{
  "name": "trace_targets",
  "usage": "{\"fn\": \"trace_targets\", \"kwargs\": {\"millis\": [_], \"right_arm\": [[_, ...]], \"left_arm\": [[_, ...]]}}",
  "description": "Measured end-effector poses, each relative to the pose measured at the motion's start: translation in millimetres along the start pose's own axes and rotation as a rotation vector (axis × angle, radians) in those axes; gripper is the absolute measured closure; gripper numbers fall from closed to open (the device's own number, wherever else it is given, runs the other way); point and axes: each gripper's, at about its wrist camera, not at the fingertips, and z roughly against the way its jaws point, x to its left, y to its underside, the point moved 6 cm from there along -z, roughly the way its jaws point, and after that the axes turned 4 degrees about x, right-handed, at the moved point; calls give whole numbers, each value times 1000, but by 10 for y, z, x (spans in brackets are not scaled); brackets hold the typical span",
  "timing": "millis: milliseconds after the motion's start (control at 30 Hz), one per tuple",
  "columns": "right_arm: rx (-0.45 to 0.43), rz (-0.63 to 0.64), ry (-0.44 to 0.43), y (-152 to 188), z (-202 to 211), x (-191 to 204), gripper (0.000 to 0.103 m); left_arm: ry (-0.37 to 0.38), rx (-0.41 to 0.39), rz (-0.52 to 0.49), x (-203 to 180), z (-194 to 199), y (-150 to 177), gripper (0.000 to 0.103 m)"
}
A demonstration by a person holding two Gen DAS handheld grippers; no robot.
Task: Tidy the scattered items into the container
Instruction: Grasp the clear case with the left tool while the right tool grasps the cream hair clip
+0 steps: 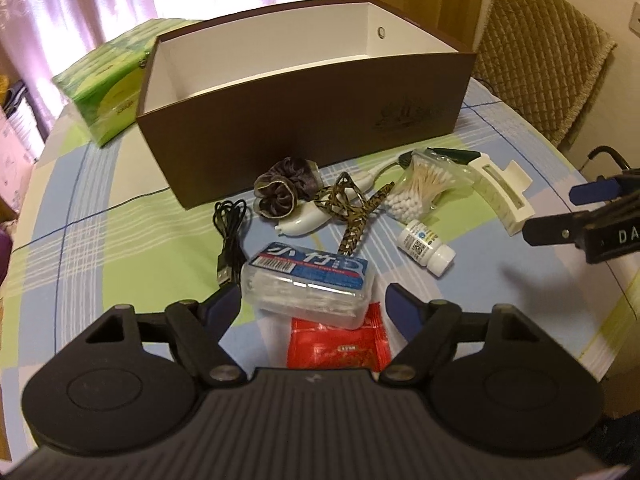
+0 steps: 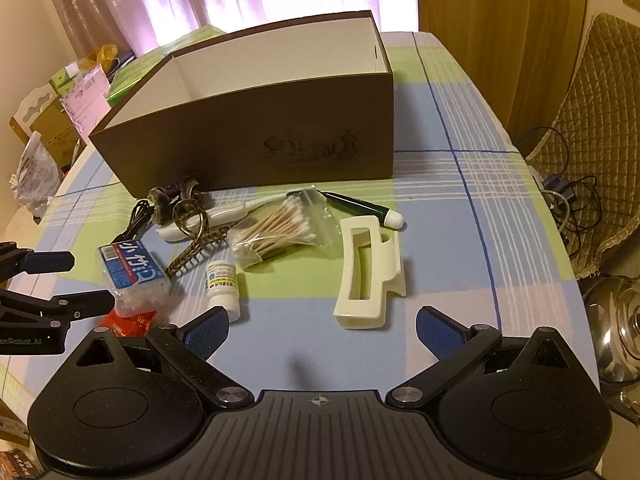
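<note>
The brown container (image 1: 304, 128) with a white inside stands open at the back of the table. In front of it lie a scrunchie (image 1: 280, 188), a black cable (image 1: 232, 232), a leopard-print clip (image 1: 352, 220), bagged cotton swabs (image 1: 420, 188), a white bottle (image 1: 426, 242) and a red packet (image 1: 336, 344). My left gripper (image 1: 314, 304) is open, its pads on either side of a clear box with a blue label (image 1: 308, 276) without pressing it. My right gripper (image 2: 320, 322) is open just short of a white claw clip (image 2: 368, 276).
A green tissue pack (image 1: 104, 92) lies left of the container. A quilted chair (image 1: 540, 60) stands past the table's right edge. A metal kettle (image 2: 616, 328) and loose wires (image 2: 568, 196) sit off the table's right side. A green tube (image 2: 360, 204) lies behind the swabs.
</note>
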Motion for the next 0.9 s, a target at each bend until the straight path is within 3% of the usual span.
{"fn": "trace_targets", "kwargs": {"millis": [233,433,667,900], "right_arm": [[10,-30,9,-45,-90,-101,0],[9,-58,18,-94,-138,-176,0],[17,-67,16,-86,-182,-213,0],[14,-51,9,-84,-210,-208,0]], "left_arm": [[30,18,-63,49,-180,-64,24],[59,40,-139,33,-341,-97,15],[61,66,-202,11,-506,-93,18],[48,26,-213,12,-403,-108,19]]}}
